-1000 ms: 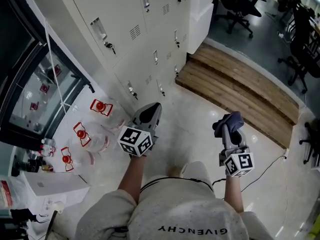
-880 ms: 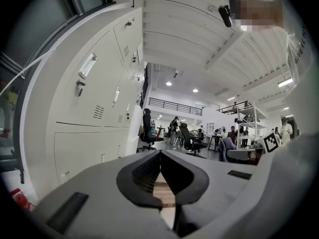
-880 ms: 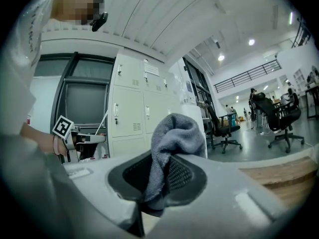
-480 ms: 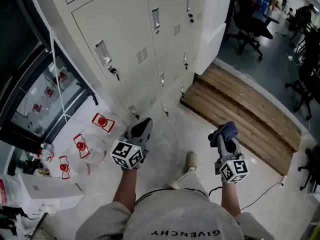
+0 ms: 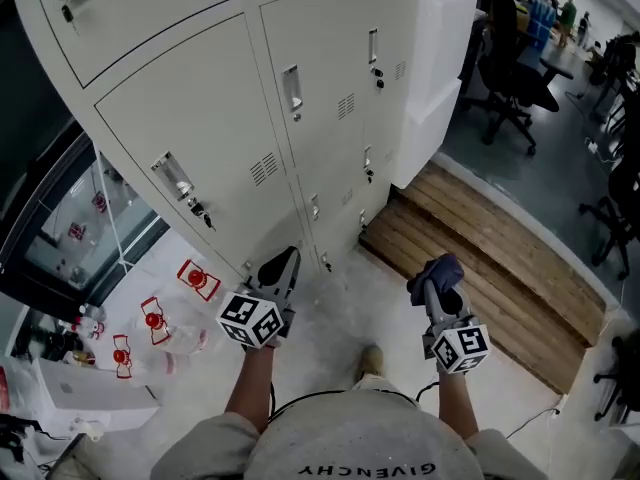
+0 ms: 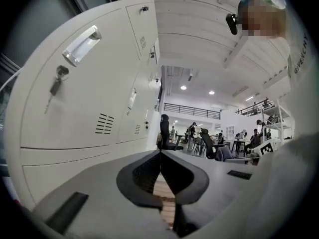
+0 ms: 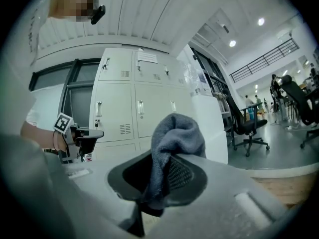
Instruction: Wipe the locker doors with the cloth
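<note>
Cloth of grey towelling (image 7: 174, 138) sits bunched in our right gripper (image 7: 160, 176), whose jaws are pinched on its lower fold while the rest puffs out above them. In the head view it hangs low at the near right, well apart from any door. Our left gripper (image 6: 160, 169), at the near left and about level with it, has its jaws pressed together with nothing between them. Beyond the pale floor (image 5: 340, 303) rises the bank of cream metal locker doors (image 5: 220, 138), with clear plastic bottles with red labels (image 5: 150, 323) lying at its foot on the left and a low wooden plank step (image 5: 480, 258) on the right. Farther right stand black office chairs (image 5: 515, 88). We judge that wiping has not begun: this is the approach, cloth in grip but touching nothing. The next move calls for carrying the right gripper forward until the free wad of cloth presses on a door panel, then sweeping across while steering round the handles and the hanging keys (image 5: 200, 211).
</note>
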Action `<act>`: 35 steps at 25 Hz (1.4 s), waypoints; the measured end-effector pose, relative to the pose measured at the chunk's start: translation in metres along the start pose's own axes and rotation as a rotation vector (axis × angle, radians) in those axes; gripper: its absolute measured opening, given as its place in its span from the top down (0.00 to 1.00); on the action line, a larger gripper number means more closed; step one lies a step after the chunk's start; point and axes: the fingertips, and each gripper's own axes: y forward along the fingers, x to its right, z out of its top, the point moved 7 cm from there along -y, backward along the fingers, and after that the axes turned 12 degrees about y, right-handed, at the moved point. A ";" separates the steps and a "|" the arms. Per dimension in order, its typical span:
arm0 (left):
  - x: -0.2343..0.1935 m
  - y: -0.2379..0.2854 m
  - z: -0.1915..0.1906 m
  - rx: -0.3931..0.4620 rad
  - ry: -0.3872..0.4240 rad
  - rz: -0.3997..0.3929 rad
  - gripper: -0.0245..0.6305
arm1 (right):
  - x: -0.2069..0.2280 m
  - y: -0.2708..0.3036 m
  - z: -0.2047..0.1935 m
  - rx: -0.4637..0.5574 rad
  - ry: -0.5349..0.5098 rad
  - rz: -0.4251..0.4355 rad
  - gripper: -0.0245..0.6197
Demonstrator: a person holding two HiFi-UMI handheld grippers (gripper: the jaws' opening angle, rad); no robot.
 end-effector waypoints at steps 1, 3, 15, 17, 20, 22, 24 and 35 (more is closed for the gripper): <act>0.001 0.012 0.000 -0.001 0.001 -0.002 0.96 | 0.009 0.006 0.004 -0.001 0.002 0.001 0.87; 0.002 0.034 0.002 0.001 0.001 -0.005 0.96 | 0.027 0.017 0.010 -0.008 0.004 0.001 0.87; -0.008 0.132 0.004 0.005 0.023 0.059 0.96 | 0.115 0.089 0.040 -0.034 0.021 0.047 0.87; -0.011 0.143 0.002 0.003 0.020 0.078 0.96 | 0.123 0.100 0.043 -0.039 0.021 0.066 0.87; -0.010 0.158 -0.001 0.002 0.015 0.094 0.96 | 0.136 0.111 0.045 -0.050 0.017 0.088 0.87; -0.006 0.169 -0.004 -0.006 0.014 0.089 0.96 | 0.146 0.117 0.044 -0.057 0.023 0.091 0.87; -0.003 0.180 -0.007 -0.022 0.018 0.077 0.96 | 0.155 0.123 0.044 -0.062 0.032 0.091 0.87; -0.004 0.242 -0.022 -0.047 0.009 0.050 0.96 | 0.195 0.140 0.045 -0.065 0.048 0.078 0.87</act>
